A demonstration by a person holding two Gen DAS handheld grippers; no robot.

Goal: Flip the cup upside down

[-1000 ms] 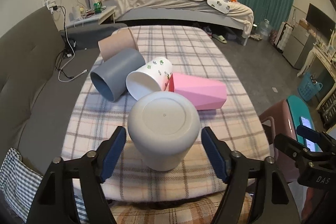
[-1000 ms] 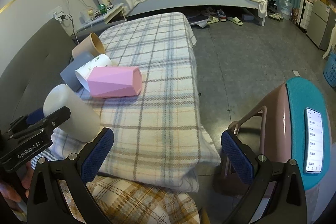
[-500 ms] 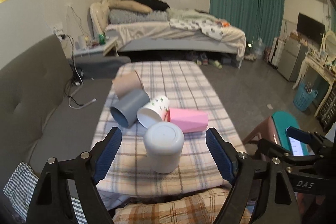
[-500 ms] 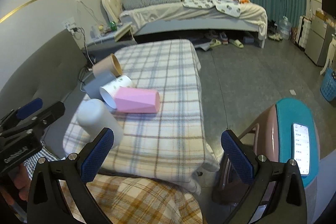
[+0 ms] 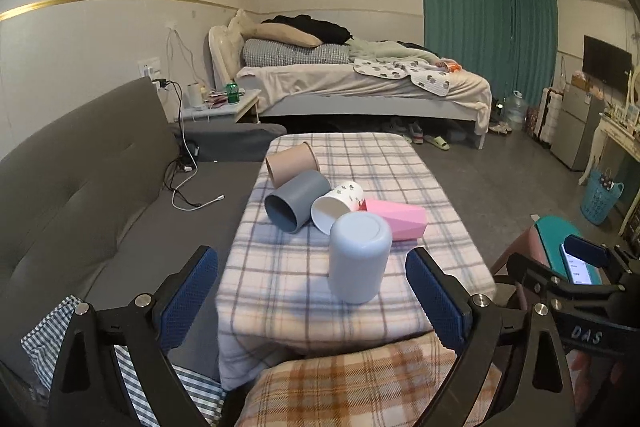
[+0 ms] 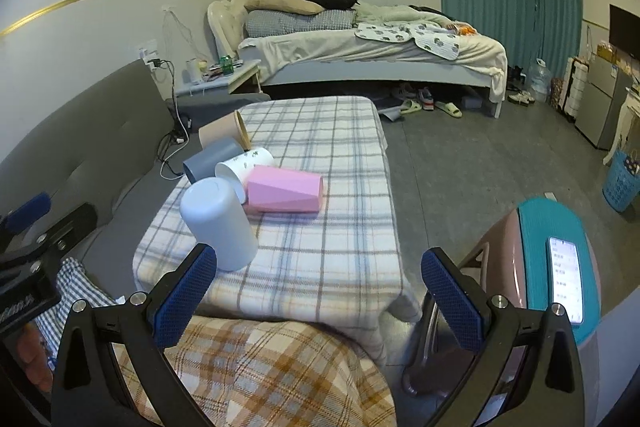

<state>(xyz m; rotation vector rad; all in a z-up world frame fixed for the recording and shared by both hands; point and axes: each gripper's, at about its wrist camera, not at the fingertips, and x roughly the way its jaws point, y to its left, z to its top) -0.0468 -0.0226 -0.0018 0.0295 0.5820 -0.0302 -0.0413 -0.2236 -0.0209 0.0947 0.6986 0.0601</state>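
Standing upside down near front edge of plaid-covered table (image 5: pixel 280 287): pale grey cup (image 5: pixel 359 257) (base up, free); hovering w/ fingers spread wide, gripping nothing: left gripper (image 5: pixel 312 291) & right gripper (image 6: pixel 318 293)

The pale grey cup (image 5: pixel 359 261) (image 6: pixel 218 223) stands upside down, its closed base up and its mouth on the plaid table (image 5: pixel 280 279) (image 6: pixel 320 259), near the front edge. It is plain and round with softly rounded shoulders. In the left wrist view a small dimple marks the centre of its base. It stands free, nothing gripping it. Just behind it four more cups lie on their sides: pink faceted (image 5: pixel 394 219) (image 6: pixel 286 194), white printed (image 5: pixel 338 207) (image 6: pixel 244 167), dark grey (image 5: pixel 296 201) (image 6: pixel 212 157), beige (image 5: pixel 290 163) (image 6: pixel 222 133).
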